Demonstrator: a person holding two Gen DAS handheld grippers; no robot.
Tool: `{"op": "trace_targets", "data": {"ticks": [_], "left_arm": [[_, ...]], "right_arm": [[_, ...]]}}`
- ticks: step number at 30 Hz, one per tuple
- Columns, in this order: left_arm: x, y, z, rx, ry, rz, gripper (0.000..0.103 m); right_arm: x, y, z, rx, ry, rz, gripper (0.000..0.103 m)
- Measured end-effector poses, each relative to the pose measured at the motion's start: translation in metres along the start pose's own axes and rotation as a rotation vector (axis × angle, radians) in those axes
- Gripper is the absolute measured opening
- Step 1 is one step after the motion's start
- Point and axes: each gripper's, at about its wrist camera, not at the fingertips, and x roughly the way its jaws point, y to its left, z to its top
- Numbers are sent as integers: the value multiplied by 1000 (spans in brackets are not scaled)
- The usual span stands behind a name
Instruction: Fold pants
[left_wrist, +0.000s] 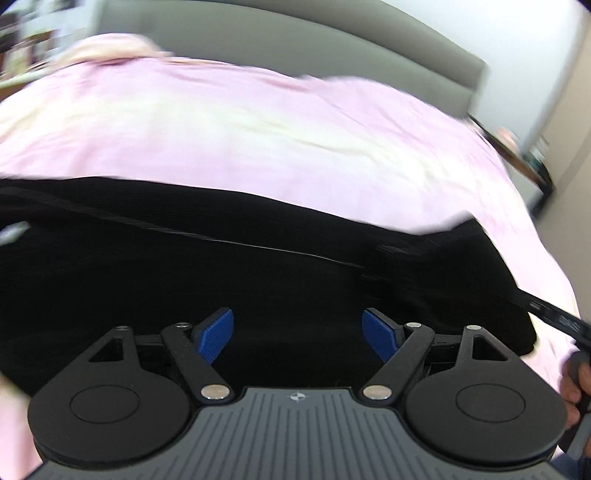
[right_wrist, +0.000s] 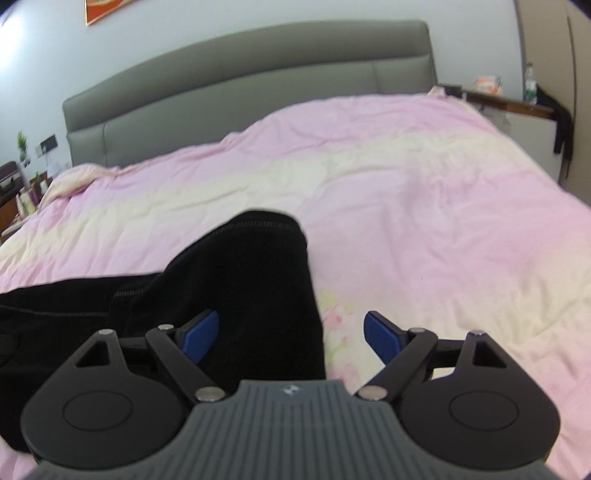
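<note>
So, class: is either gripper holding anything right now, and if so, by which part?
Nothing is held. The left gripper and the right gripper are both open above the black pants on the pink bedspread, fingers apart.

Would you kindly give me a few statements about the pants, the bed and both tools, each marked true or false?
1. The pants are black. True.
2. The left tool is clamped shut on the fabric. False: its jaws stand wide open above the pants, gripping nothing.
3. The pants lie on a pink and cream bedspread. True.
4. The right tool is shut. False: its jaws are open, with the pants' edge between them.
5. The headboard is bright red. False: it is grey.
</note>
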Motion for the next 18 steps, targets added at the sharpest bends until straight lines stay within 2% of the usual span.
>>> {"op": "trace_targets", "data": {"ticks": [4,7,12,14,15,18], "left_arm": [[-34,68,4,-105,-41,146,94],[-54,115,10,-183,-80,225,96],[-79,185,6,-334,-126,265,99],[-82,207,3,-378,-130,266,99],[-80,215,2,-395,-121,268,99],[-83,245,-4,-443,-113,260,99]], "right_arm": [[-26,21,4,-75,-109,-29,81],[-46,51,-1,-142,-160,25,79],[-52,132,-15,-262,-89,201,75],[-53,175,-22,-319,-41,301,75],[-53,195,-22,-321,13,376,75],[-57,254,-8,-233,260,717,75]]}}
